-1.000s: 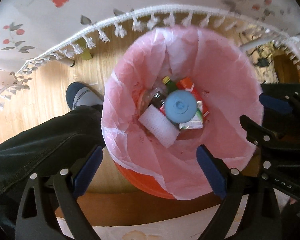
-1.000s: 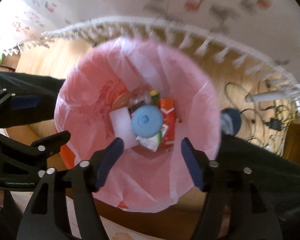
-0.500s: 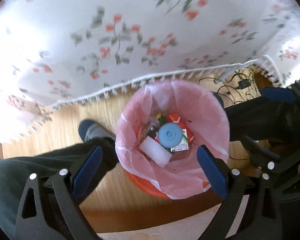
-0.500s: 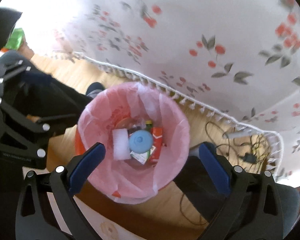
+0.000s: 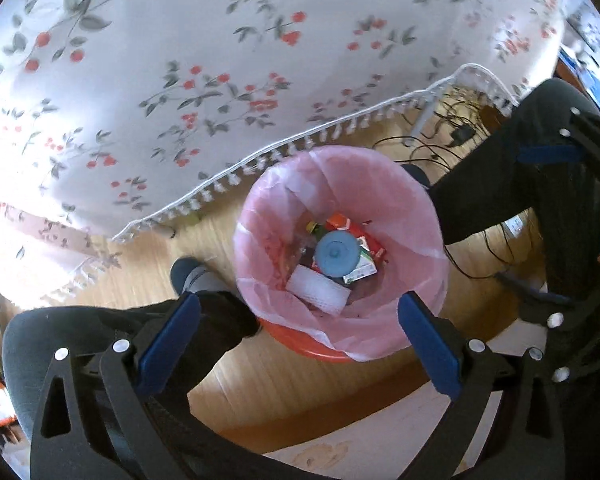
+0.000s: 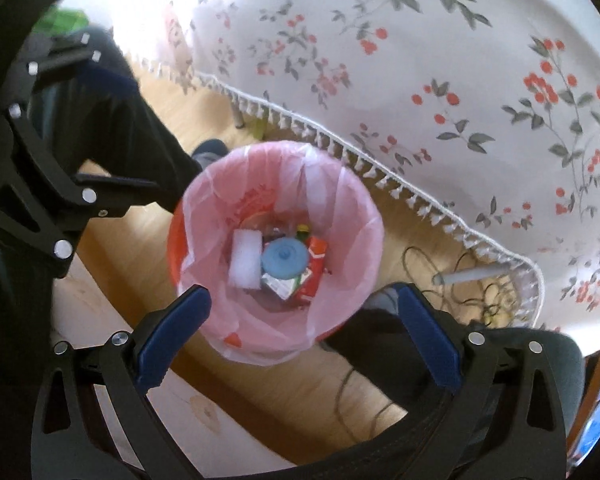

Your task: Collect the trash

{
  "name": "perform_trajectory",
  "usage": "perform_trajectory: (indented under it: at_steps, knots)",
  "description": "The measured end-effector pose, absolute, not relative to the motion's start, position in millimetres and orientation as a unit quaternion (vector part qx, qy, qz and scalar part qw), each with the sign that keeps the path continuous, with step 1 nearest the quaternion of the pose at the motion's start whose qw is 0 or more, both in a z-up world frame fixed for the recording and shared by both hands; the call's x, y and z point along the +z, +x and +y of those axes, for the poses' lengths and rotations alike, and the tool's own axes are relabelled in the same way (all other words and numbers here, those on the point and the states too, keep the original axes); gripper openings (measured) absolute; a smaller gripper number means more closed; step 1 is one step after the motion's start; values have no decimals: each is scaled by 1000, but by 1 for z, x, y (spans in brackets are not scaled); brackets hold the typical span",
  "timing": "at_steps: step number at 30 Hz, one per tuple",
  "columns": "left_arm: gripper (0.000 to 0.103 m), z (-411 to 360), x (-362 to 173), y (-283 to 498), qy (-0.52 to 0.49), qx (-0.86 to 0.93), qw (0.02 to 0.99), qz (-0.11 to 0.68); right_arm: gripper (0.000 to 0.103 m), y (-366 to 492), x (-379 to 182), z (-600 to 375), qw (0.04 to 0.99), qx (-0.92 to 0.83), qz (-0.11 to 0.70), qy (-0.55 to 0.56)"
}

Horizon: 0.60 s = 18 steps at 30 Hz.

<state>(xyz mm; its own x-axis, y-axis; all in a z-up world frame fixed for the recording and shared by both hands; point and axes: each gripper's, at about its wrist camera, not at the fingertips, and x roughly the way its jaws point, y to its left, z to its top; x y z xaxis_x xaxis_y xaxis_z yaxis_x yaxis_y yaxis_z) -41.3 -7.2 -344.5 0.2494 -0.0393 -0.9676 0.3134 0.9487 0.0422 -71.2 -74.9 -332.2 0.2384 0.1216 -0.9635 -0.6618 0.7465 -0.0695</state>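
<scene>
An orange bin with a pink liner [image 5: 404, 208] stands on the wood floor below me; it also shows in the right wrist view [image 6: 352, 216]. Inside lie a blue round lid [image 5: 337, 253], a white foam piece [image 5: 318, 290], red and green cartons [image 5: 364, 240] and a bottle. My left gripper [image 5: 298, 328] is open and empty, high above the bin. My right gripper [image 6: 300, 320] is open and empty, also high above it. The right gripper shows at the right edge of the left wrist view [image 5: 556, 264].
A table with a white floral cloth and tasselled fringe [image 5: 180, 100] hangs next to the bin. The person's legs in dark trousers [image 5: 100, 332] flank the bin. Cables [image 5: 452, 136] lie on the floor beyond it. A pale surface edge [image 5: 360, 432] is below the fingers.
Both grippers have risen well away from the bin, which now looks much smaller. Both stay open and empty. The trash in the bin has not moved.
</scene>
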Motion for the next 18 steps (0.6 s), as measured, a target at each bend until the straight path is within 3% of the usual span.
perform_trajectory:
  at_steps: [18]
  knots:
    - [98,-2,-352,-40,96,-100,771,621,97,-66,-337,-89,737,264,588,-201]
